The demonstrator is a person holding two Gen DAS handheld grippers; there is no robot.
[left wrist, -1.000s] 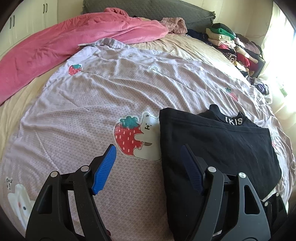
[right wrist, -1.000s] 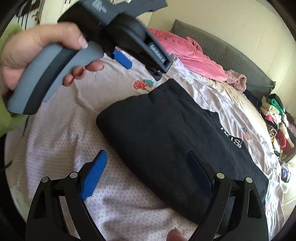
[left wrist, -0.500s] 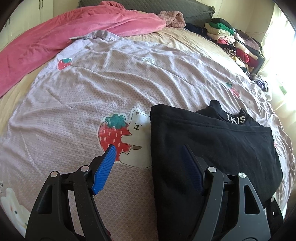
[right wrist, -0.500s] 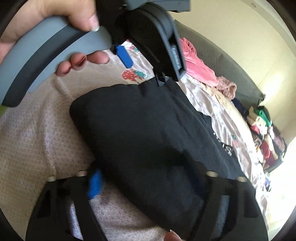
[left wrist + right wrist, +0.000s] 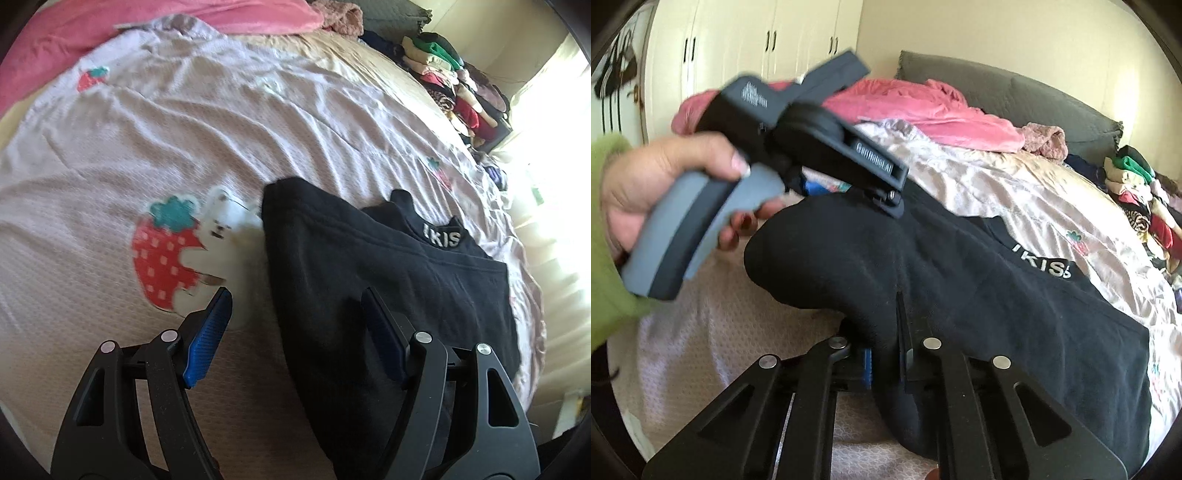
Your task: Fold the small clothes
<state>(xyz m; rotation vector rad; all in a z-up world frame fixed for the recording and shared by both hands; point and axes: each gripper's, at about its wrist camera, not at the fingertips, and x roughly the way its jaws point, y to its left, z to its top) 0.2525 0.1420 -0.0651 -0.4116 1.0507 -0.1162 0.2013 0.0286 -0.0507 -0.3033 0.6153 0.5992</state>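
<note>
1. Spread across the bed: a lilac quilt point(image 5: 155, 122), wrinkled, printed with a strawberry-and-bear motif point(image 5: 184, 254) just left of the dark garment.
2. Heaped along the far edge of the quilt: a pink blanket point(image 5: 923, 110), with a grey headboard cushion point(image 5: 1015, 92) behind it and white wardrobe doors point(image 5: 746, 37) beyond.
3. Lying folded on the quilt, right of centre in the left wrist view: a black garment point(image 5: 369, 266), collar end away from the camera, white lettering point(image 5: 441, 238) showing on its neckband.
4. Stacked at the far right side of the bed, well apart from the black garment: a pile of folded clothes point(image 5: 454, 85) in green, cream, red and dark colours.
5. Gripped around a grey handle in the right wrist view: the left hand point(image 5: 661, 184), green sleeve at the wrist, painted nails visible.
6. Poised over the near left edge of the black garment: the left gripper point(image 5: 295, 332), blue-padded tongs spread wide, one pad above the quilt and the other above the dark cloth, nothing between them.
7. Clamped on the near folded edge of the black garment: the right gripper point(image 5: 886, 363), tongs drawn narrow with a ridge of black fabric pinched and bunched up between them.
</note>
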